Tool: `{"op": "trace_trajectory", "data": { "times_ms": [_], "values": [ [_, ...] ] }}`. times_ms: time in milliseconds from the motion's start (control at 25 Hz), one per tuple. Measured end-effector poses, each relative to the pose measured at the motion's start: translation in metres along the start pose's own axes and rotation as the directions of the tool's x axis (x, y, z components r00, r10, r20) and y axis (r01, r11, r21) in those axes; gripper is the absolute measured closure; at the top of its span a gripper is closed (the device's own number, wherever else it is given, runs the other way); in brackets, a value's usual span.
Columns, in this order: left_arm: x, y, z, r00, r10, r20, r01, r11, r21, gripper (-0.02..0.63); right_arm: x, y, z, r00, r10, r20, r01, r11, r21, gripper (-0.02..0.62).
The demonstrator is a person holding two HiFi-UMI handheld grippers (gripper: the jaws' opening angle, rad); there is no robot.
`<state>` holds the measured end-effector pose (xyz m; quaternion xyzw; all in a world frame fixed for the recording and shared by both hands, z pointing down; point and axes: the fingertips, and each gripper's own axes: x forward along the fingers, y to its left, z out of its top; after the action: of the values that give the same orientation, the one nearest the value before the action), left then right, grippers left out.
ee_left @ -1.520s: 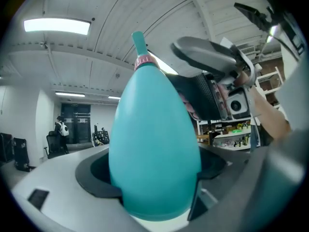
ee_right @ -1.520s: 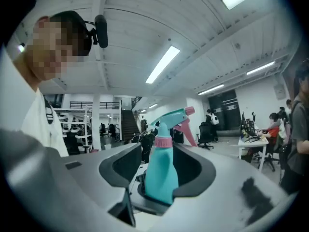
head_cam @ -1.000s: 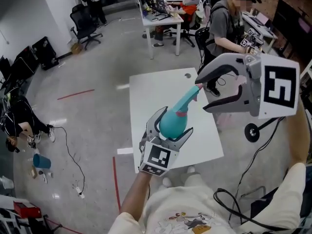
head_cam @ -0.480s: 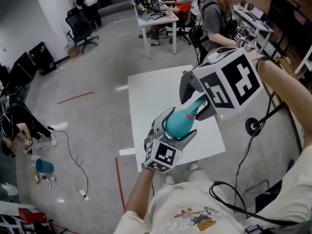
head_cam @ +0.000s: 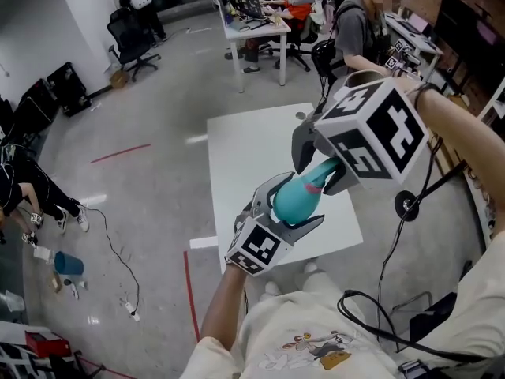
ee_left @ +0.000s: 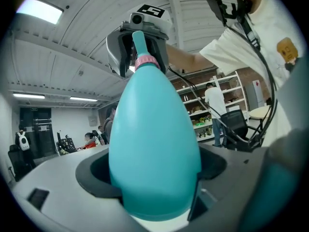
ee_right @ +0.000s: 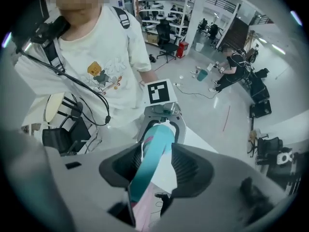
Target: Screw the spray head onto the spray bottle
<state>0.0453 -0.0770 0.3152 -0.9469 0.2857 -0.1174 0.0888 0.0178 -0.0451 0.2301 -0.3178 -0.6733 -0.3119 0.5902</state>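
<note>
Closest in, the left gripper (head_cam: 288,212) is clenched around the fat belly of the teal bottle (head_cam: 298,200), holding it in the air above the near edge of the white table (head_cam: 245,148), tilted with its narrow end pointing up and away. And here's the change: a second ago the right gripper (head_cam: 319,164) hung off to the side, well clear. Now it has swung over and dropped onto that narrow end, its marker cube (head_cam: 371,129) turned up toward the head camera. Its jaws straddle the spray head (ee_left: 140,47) just above the pink ring (ee_left: 145,62), yet they stand as wide as before, with table showing past one pad, so nothing is gripped there yet. I'd say the approach is done and the pinch and twist come next. Whether the head is already threaded, I can't tell. Farther back, people work at desks (head_cam: 252,30).
</note>
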Motion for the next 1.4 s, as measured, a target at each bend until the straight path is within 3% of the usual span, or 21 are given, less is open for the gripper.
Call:
{"op": "trace_trajectory", "data": {
  "times_ms": [160,280,440,520,600,680,760,880,960,1120,1200,1280,1400],
  "values": [
    [-0.006,-0.004,0.000,0.999,-0.046,0.010,0.046,0.999,-0.018,0.160,-0.003,0.001,0.007,1.000,-0.001,0.001,0.001,0.999,-0.045,0.410],
    [-0.007,-0.005,0.001,0.998,-0.062,0.025,0.063,0.998,-0.031,0.160,-0.002,0.001,0.009,1.000,-0.008,0.006,0.008,0.996,-0.087,0.463],
    [-0.004,-0.006,0.000,0.999,-0.036,0.011,0.036,0.999,-0.034,0.160,-0.001,0.004,0.006,1.000,-0.014,0.002,0.014,0.997,-0.081,0.466],
    [-0.003,0.001,-0.003,0.999,0.031,-0.014,-0.031,0.999,-0.040,0.160,0.000,0.000,0.002,1.000,-0.025,-0.018,0.025,0.999,-0.040,0.466],
    [-0.002,0.015,-0.009,0.987,0.150,-0.065,-0.152,0.988,-0.029,0.160,0.003,-0.007,-0.004,0.998,-0.040,-0.041,0.041,0.999,0.024,0.466],
    [-0.004,0.030,-0.016,0.948,0.289,-0.130,-0.293,0.956,-0.011,0.160,0.005,-0.015,-0.011,0.997,-0.056,-0.054,0.062,0.992,0.112,0.466],
    [-0.007,0.044,-0.021,0.894,0.408,-0.186,-0.414,0.910,0.004,0.160,0.005,-0.025,-0.017,0.997,-0.067,-0.043,0.075,0.974,0.215,0.466],
    [-0.011,0.056,-0.024,0.832,0.511,-0.217,-0.522,0.853,0.006,0.160,0.004,-0.037,-0.020,0.997,-0.077,0.014,0.064,0.911,0.408,0.466],
    [-0.013,0.060,-0.028,0.804,0.551,-0.223,-0.562,0.827,0.016,0.160,0.006,-0.042,-0.018,0.995,-0.067,0.072,0.016,0.830,0.558,0.466],
    [-0.016,0.062,-0.033,0.775,0.589,-0.231,-0.594,0.803,0.055,0.160,0.010,-0.044,-0.018,0.987,-0.059,0.147,-0.068,0.680,0.730,0.466],
    [-0.016,0.065,-0.036,0.765,0.599,-0.236,-0.600,0.797,0.078,0.160,0.012,-0.045,-0.021,0.987,-0.070,0.147,-0.068,0.640,0.765,0.466],
    [-0.014,0.066,-0.039,0.772,0.591,-0.233,-0.591,0.803,0.077,0.160,0.015,-0.046,-0.024,0.989,-0.088,0.119,-0.032,0.658,0.753,0.466],
    [-0.011,0.062,-0.039,0.807,0.548,-0.220,-0.550,0.833,0.059,0.160,0.016,-0.046,-0.023,0.992,-0.108,0.072,0.030,0.734,0.678,0.457]
  ]
}}
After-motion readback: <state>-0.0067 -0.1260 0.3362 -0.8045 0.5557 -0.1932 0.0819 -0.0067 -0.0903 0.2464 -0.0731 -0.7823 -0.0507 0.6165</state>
